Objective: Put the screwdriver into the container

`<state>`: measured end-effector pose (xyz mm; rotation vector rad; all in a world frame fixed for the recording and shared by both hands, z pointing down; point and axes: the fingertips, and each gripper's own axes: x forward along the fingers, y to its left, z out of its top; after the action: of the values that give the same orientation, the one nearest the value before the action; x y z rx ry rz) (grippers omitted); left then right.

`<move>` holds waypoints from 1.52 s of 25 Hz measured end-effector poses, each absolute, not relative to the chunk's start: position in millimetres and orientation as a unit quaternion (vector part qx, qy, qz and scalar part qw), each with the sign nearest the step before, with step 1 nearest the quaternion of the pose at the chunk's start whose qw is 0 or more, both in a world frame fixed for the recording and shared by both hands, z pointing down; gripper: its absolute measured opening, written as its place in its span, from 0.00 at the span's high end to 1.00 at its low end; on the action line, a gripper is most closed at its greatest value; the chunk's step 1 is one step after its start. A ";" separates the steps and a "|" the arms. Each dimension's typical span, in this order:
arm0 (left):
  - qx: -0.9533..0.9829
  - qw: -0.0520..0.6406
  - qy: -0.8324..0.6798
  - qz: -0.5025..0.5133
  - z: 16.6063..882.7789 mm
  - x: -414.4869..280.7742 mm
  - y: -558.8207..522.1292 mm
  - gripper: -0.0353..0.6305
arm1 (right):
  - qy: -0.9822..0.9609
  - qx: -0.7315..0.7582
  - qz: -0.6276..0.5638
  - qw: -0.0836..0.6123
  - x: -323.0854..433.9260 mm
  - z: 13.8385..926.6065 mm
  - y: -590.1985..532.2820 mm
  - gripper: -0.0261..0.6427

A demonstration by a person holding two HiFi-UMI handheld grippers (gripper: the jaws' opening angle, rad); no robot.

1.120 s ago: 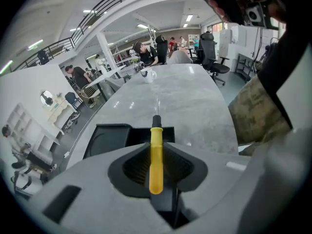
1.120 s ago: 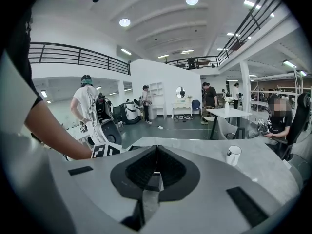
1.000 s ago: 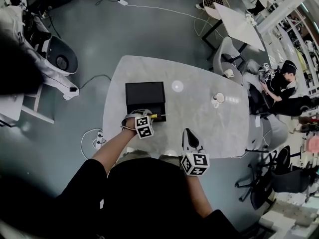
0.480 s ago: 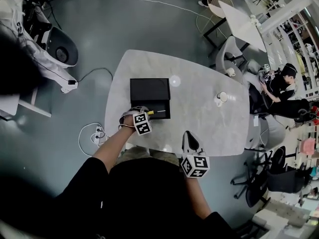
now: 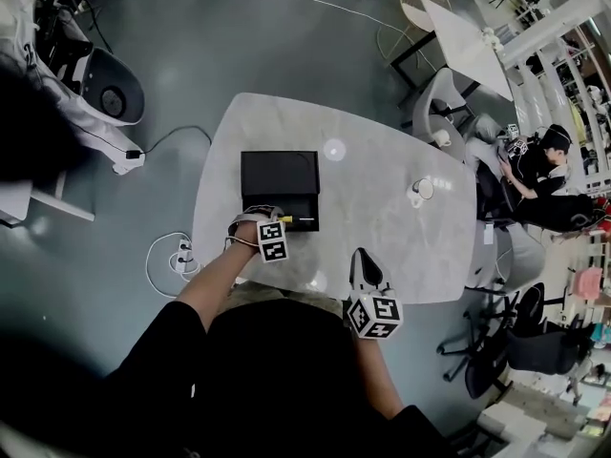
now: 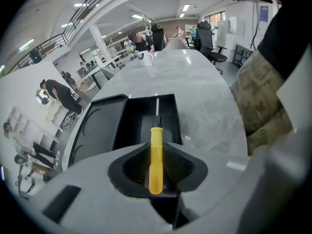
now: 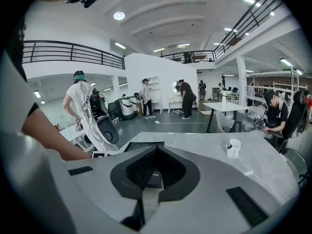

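Observation:
The screwdriver (image 6: 155, 155) has a yellow handle and a thin metal shaft. My left gripper (image 6: 156, 146) is shut on the handle, and the shaft points forward over the long inner compartment of the black container (image 6: 103, 126). In the head view the left gripper (image 5: 284, 225) sits at the container's (image 5: 279, 172) near edge, with the screwdriver (image 5: 303, 221) lying across its front right part. My right gripper (image 5: 366, 273) hovers at the table's near edge, apart from the container. In the right gripper view its jaws (image 7: 156, 149) are shut with nothing between them.
The grey marble table (image 5: 382, 222) carries a white mug (image 5: 418, 191) at the right, also seen as a mug (image 7: 233, 148) in the right gripper view. A seated person (image 5: 535, 165) and chairs are beyond the table's right end. A power strip (image 5: 183, 256) with cables lies on the floor at left.
The left gripper has carried the screwdriver slightly forward, from the container's front edge to over its near compartment. The right gripper has stayed put.

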<state>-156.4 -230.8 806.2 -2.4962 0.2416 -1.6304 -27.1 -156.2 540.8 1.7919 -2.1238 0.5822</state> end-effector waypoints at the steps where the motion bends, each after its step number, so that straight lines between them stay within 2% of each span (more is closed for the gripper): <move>1: -0.832 0.066 0.083 -0.544 808.6 -155.8 -232.2 0.82 | -0.738 0.625 0.206 0.150 -23.1 542.3 -158.6 0.94; 8: -0.830 -0.003 0.106 -0.547 827.6 -165.1 -244.4 0.82 | -0.732 0.629 0.218 0.144 -0.4 551.5 -173.7 0.94; 18: -0.805 -0.002 0.088 -0.587 854.1 -169.9 -245.3 0.82 | -0.714 0.643 0.234 0.146 37.1 565.0 -188.5 0.94; 27: -0.814 -0.017 0.087 -0.574 858.7 -167.4 -249.0 0.81 | -0.700 0.652 0.248 0.155 52.8 575.8 -190.4 0.94; 28: -0.815 -0.024 0.091 -0.571 858.4 -167.9 -248.4 0.80 | -0.698 0.652 0.253 0.158 51.9 578.6 -188.4 0.94; 30: -0.819 -0.037 0.095 -0.564 856.0 -168.0 -244.8 0.66 | -0.693 0.653 0.262 0.161 49.4 582.5 -183.8 0.94; 38: -0.838 -0.048 0.099 -0.534 832.8 -165.6 -234.7 0.63 | -0.698 0.649 0.265 0.146 31.5 582.5 -171.5 0.94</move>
<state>-165.6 -234.7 832.8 -2.7175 0.3219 -1.7309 31.5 -171.5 582.5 1.8687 -2.0105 0.7628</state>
